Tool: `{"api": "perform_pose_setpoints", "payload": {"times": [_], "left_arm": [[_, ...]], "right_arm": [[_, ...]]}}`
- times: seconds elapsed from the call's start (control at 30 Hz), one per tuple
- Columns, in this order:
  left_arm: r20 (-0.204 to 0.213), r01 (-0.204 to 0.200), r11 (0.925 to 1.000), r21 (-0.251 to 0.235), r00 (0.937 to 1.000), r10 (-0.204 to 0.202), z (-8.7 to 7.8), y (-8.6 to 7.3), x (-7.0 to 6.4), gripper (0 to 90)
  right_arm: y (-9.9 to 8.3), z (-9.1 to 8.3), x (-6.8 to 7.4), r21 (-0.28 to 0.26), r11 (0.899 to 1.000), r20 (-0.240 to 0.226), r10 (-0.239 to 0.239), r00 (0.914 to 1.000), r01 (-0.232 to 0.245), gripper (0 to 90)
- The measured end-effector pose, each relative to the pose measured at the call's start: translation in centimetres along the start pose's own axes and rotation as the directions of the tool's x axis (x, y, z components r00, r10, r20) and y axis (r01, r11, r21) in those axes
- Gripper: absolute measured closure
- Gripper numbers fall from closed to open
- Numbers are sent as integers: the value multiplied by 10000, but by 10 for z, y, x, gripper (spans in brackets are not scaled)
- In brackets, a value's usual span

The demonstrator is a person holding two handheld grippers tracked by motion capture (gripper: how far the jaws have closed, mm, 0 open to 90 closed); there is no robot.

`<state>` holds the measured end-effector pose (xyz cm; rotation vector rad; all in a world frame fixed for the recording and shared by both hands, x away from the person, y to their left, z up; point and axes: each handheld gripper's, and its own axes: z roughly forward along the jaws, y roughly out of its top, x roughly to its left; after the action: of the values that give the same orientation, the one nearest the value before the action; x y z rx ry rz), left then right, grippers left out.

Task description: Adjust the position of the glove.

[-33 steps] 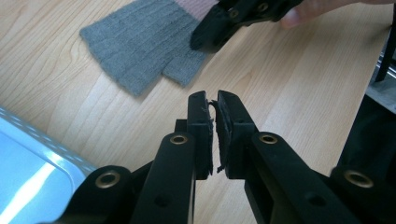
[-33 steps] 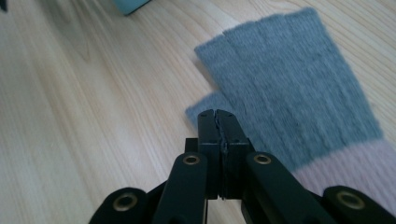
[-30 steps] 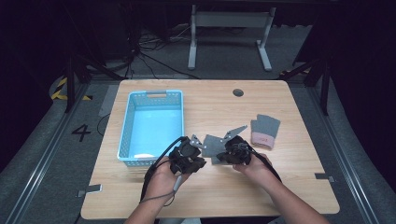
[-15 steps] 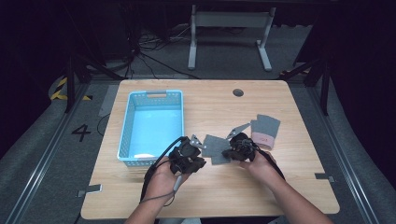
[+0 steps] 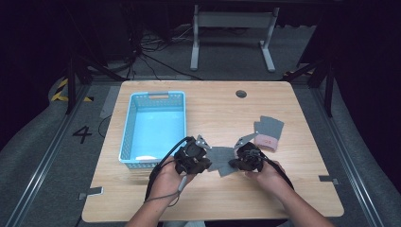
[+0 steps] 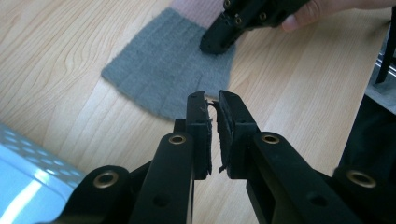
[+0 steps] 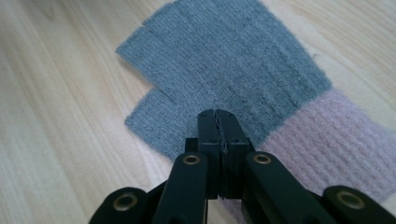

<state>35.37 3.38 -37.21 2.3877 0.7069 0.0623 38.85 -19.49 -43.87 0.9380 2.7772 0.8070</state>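
The wooden table [image 5: 302, 189] carries a blue basket [image 5: 152, 127] at centre left of the high view; a grey glove [image 5: 222, 160] lies low in the middle, and a second glove [image 5: 268, 133] sits further right, where it lay before. The left gripper [image 6: 212, 100] stays slightly parted, holding nothing; the right gripper [image 7: 218, 116] looks clenched above the second glove's grey and pink knit, having shifted rightward.

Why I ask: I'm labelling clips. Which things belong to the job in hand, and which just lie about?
Likely in the job:
- near glove, flat on the table
- left gripper and right gripper, both at that glove

Probably lying about, for now:
- second glove, farther right
- blue basket, untouched
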Motion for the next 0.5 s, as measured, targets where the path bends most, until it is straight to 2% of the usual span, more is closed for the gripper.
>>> {"api": "perform_pose_setpoints", "payload": {"times": [0.1,0.17,0.33,0.4,0.47,0.5], "left_arm": [[45,-154,9999,13,9999,154,1,3,0,831],[62,-109,9999,46,9999,109,2,4,0,828],[102,-182,9998,7,9998,181,3,6,1,822],[98,-271,9996,36,9996,271,3,7,2,812],[105,-211,9998,-37,9997,211,3,7,3,809],[96,-110,9999,-41,9999,110,2,6,3,804]], "right_arm": [[-2,-1,5,15,10000,-52,-19,10000,20,894],[-3,-1,8,7,10000,-69,-62,10000,62,894],[-3,-3,9,-85,9999,-70,-61,10000,60,892],[-3,-7,7,-240,9996,-146,126,9998,-129,888],[-3,-14,5,-557,9983,-135,162,9998,-170,882],[-3,-23,4,-853,9960,-49,266,9996,-269,881]]}}
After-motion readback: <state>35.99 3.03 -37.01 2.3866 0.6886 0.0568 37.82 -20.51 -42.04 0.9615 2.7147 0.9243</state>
